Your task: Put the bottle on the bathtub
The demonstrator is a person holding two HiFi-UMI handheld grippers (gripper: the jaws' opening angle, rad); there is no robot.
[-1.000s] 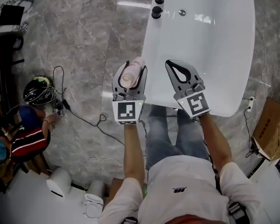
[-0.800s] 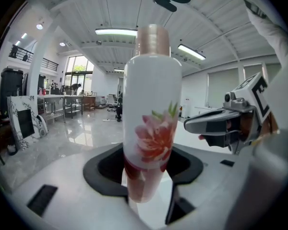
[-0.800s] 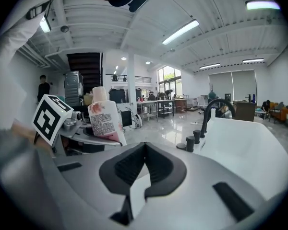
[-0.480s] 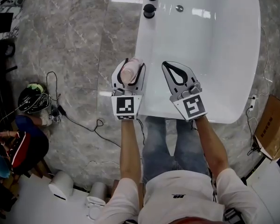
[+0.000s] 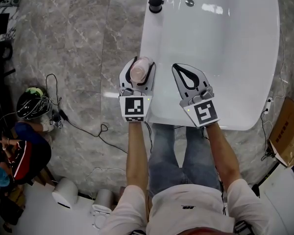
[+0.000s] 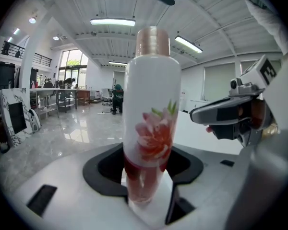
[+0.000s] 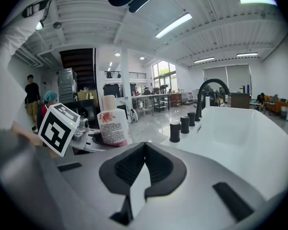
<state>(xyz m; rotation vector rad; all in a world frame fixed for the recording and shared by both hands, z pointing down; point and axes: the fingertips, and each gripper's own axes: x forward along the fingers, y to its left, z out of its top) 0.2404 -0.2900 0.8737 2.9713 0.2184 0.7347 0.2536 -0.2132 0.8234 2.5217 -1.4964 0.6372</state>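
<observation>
A white bottle point(image 5: 139, 71) with a pink flower print and a pinkish cap point(image 6: 153, 40) stands upright between the jaws of my left gripper point(image 5: 137, 72), which is shut on it. The bottle hangs just off the left rim of the white bathtub point(image 5: 225, 58), above the floor beside it. My right gripper point(image 5: 186, 75) is shut with nothing in it and hovers over the tub's near end. From the right gripper view the bottle point(image 7: 111, 122) shows at the left, beside the left gripper's marker cube point(image 7: 60, 128).
Black tap fittings point(image 5: 156, 4) stand on the tub's far left rim; a black spout point(image 7: 209, 92) arches there. Grey marble floor point(image 5: 73, 43) surrounds the tub. A cable point(image 5: 83, 124), a helmet point(image 5: 32, 102) and a seated person point(image 5: 17, 155) are at the left. A cardboard box point(image 5: 286, 136) lies right.
Both grippers have drifted slightly right and toward the tub; the view has shifted so the tub fills more of the frame. The bottle stays held in the left gripper.
</observation>
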